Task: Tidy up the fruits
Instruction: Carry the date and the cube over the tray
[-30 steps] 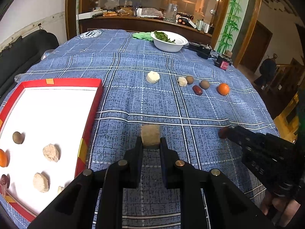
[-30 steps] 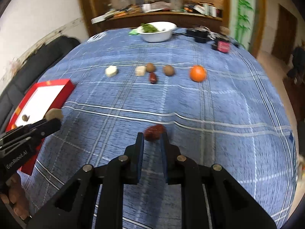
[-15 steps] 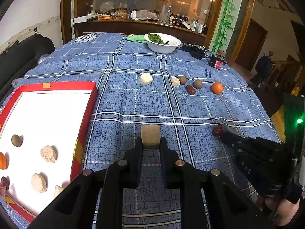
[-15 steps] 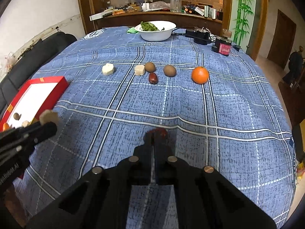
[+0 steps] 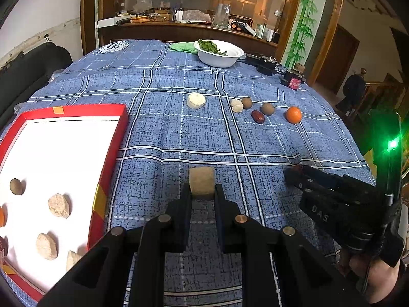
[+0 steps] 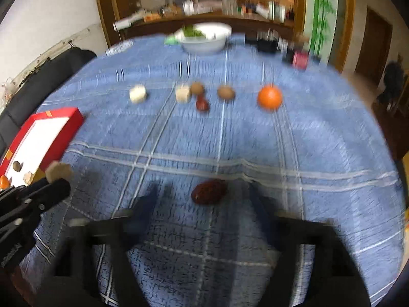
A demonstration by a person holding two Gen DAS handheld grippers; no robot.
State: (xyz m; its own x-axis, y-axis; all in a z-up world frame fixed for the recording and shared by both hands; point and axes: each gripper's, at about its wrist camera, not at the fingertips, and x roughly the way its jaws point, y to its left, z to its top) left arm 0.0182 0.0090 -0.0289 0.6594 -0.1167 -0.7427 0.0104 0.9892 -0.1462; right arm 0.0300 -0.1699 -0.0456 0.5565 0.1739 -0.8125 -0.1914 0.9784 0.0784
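While the left gripper pinches one tan spongy cube at lower centre, the right gripper, jaws opening, straddles one dark red date; six loose fruits line the blue checked tablecloth above.

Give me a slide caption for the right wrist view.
Right gripper opening around a dark red date on the blue checked tablecloth.

Both wrist views face down across one tablecloth.
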